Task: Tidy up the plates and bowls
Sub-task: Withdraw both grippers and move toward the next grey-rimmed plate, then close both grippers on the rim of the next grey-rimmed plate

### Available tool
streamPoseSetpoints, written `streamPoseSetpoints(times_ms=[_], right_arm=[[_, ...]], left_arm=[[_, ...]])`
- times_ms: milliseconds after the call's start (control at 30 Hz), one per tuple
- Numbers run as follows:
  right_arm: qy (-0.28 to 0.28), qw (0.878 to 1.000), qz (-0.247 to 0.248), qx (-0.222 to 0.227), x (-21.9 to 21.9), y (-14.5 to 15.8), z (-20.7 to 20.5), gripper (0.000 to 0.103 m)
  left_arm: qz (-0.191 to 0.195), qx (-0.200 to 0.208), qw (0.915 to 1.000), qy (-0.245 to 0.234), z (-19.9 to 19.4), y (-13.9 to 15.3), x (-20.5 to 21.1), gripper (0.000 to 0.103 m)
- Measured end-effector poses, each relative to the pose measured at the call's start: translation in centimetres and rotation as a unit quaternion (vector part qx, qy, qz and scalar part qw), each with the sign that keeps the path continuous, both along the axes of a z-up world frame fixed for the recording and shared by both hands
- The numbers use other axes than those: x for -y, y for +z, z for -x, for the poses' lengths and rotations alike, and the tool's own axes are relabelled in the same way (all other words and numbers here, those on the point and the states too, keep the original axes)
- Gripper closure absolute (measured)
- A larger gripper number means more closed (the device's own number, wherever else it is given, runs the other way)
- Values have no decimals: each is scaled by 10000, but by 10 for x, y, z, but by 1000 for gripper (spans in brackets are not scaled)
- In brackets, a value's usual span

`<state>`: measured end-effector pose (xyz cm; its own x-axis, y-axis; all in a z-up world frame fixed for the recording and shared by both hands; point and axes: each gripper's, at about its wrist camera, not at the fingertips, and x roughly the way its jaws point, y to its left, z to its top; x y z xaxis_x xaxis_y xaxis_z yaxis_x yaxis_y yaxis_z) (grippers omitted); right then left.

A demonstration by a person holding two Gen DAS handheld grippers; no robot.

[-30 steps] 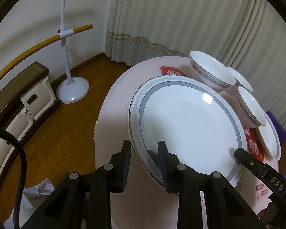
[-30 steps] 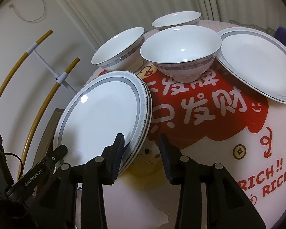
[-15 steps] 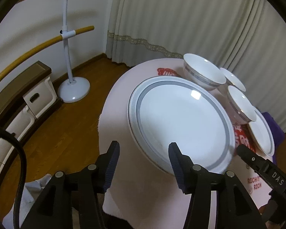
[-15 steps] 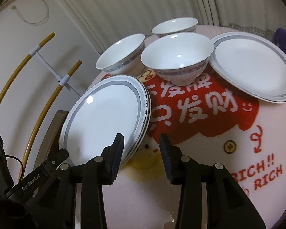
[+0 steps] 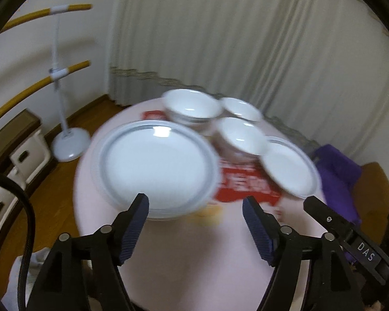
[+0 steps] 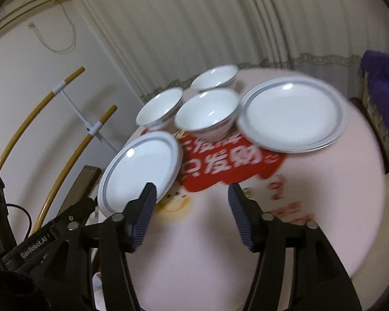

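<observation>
Both grippers had drawn back and up from the near plates (image 5: 155, 165); jaws had just been opening.

Left gripper (image 5: 195, 207): jaws wide, nothing between them.

Right gripper (image 6: 192, 194): jaws well apart, empty.

Near plates: stacked at the table (image 5: 168, 254) edge, left side (stack depth unclear, blurred).

Bowls (image 6: 207, 112): three, clustered mid-table, beyond the plates.

Far plate (image 6: 293, 114): right of the bowls, apart from the stack.

Handling, judged: glazed ceramic, stiff, slippery, breakable, fairly heavy; best pinched at the rim.
</observation>
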<state>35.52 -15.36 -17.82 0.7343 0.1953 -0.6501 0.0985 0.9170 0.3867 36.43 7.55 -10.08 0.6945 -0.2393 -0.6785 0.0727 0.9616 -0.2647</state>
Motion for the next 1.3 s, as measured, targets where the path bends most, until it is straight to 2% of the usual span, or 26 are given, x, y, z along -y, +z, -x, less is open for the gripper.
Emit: streamPoseSetpoints(times_ms=[100,333,500,733,1067,1133,1267,1300], right_arm=[[-132,9999,42,75,29,5,14,34],[-466,9986,242,94,101,8,21,31],[-603,9977,324,-1,139,0,5,31],[-718,9964,354,-273,182,-26,-38,31],[-755,9953,377,-484,209,-59,-88,31],[-783,9950,353,-505,215,-63,-95,31],[-721,9957,275,-521,221,-69,-105,32],[-696,9958,270,-532,221,-71,-107,33]], left_arm=[[228,-165,9989,-387,2,0,33,21],[278,-502,9967,-576,-21,-11,88,21],[196,-587,9971,-438,-48,-20,116,21],[117,-772,9969,-96,-102,-46,157,21],[-48,-948,9954,97,-156,-92,193,23],[-21,-978,9951,145,-159,-95,193,31],[-70,-1026,9945,192,-168,-102,197,36],[-76,-1005,9947,195,-170,-101,198,40]])
